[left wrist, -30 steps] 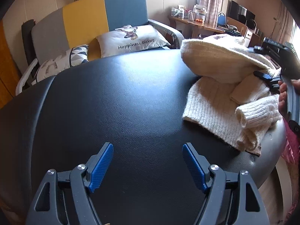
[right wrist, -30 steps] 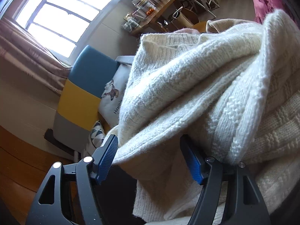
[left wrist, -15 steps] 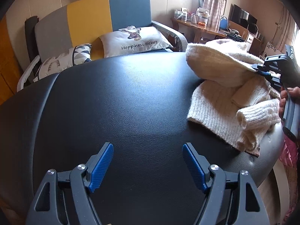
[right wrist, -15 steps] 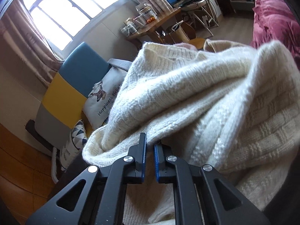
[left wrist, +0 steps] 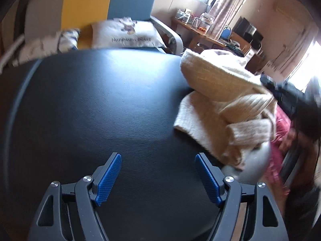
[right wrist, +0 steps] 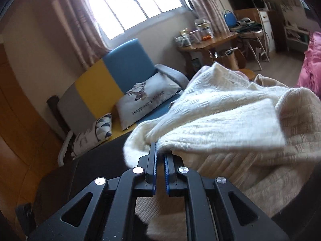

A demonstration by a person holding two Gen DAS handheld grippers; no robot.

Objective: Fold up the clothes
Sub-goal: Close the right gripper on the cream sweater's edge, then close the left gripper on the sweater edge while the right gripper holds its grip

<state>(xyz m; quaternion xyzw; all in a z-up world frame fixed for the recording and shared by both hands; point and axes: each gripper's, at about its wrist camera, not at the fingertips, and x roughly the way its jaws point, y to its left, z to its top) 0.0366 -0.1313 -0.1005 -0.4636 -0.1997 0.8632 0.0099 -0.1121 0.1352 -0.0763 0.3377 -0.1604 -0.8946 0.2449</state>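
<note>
The grey pillow (right wrist: 148,98) on the sofa (right wrist: 112,74) reads "Happiness ticket". The right gripper (right wrist: 159,156) has its blue fingers (right wrist: 153,160) clamped on a fold of the cream knitted sweater (right wrist: 230,120), which lies bunched at the right edge of the black table (left wrist: 90,110). The left gripper (left wrist: 158,175) hangs over bare table, its fingers (left wrist: 109,175) wide apart and holding nothing

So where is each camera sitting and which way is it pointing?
Left wrist: sits on the left hand-held gripper, jaws open, looking down across the black leather-like table toward the cream knitted sweater.
Right wrist: sits on the right hand-held gripper, shut on the sweater's edge, facing the window.
Shared: the sweater, table and grey, yellow and blue sofa.
</note>
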